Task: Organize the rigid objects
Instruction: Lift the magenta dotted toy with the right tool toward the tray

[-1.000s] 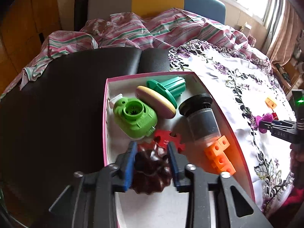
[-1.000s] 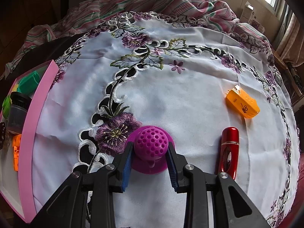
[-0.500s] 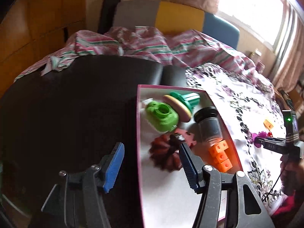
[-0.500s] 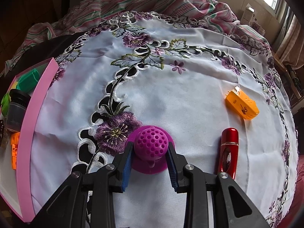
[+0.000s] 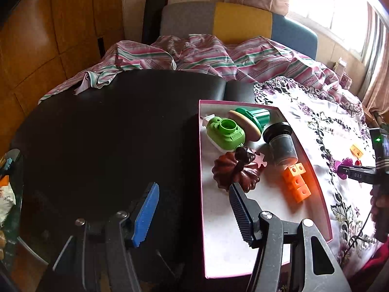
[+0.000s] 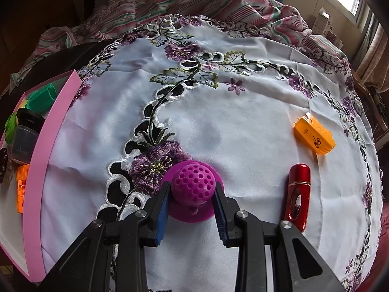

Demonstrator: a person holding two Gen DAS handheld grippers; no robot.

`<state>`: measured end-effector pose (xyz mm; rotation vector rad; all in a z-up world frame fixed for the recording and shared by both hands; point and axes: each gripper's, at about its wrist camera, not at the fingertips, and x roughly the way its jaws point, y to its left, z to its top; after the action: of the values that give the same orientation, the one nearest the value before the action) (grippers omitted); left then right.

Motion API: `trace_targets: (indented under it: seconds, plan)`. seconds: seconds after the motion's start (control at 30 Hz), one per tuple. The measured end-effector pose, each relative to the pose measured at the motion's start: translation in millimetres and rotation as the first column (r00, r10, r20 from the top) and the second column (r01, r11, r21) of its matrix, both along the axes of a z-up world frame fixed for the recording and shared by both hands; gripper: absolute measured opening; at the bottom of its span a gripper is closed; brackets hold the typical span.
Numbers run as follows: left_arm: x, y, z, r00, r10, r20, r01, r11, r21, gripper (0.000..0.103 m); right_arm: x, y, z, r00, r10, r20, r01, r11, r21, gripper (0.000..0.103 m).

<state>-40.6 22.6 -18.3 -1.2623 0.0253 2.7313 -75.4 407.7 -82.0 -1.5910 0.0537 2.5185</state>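
Observation:
A pink-rimmed box [image 5: 201,150] holds a brown fluted mould [image 5: 234,172], a green toy [image 5: 226,133], a dark jar [image 5: 282,143], orange cubes [image 5: 296,182] and a green cone piece [image 5: 255,118]. My left gripper [image 5: 192,211] is open and empty, pulled back from the mould, straddling the box's left wall. My right gripper [image 6: 192,209] is shut on a purple perforated dome [image 6: 193,185] resting on the white embroidered cloth [image 6: 218,121]. A red lighter-like case [image 6: 297,194] and an orange block [image 6: 313,136] lie to its right. The box shows at left in the right wrist view [image 6: 43,150].
A black tabletop [image 5: 109,133] lies left of the box. Striped fabric [image 5: 206,56] is bunched at the far side, with a chair [image 5: 231,22] behind. A window is at the upper right. Clutter sits at the table's left edge [image 5: 6,182].
My left gripper let go of the brown mould, opened wide and drew back and left; the mould now rests in the box. My right gripper stays shut on the purple dome, hardly moved.

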Motion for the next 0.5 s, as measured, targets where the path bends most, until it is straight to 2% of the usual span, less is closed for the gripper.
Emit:
trace_targets:
  seconds: [0.33,0.5]
  plan:
    - [3,-2,-1,1.000,-0.004,0.002,0.004,1.000,0.016,0.061,-1,-6,2,1.000,0.002,0.010,-0.002,1.000,0.030,0.033]
    - [2,-3,-3,1.000,-0.002,0.007,0.002,1.000,0.022,0.061,5,-23,26,0.998,0.028,-0.052,-0.028,1.000,0.000,0.033]
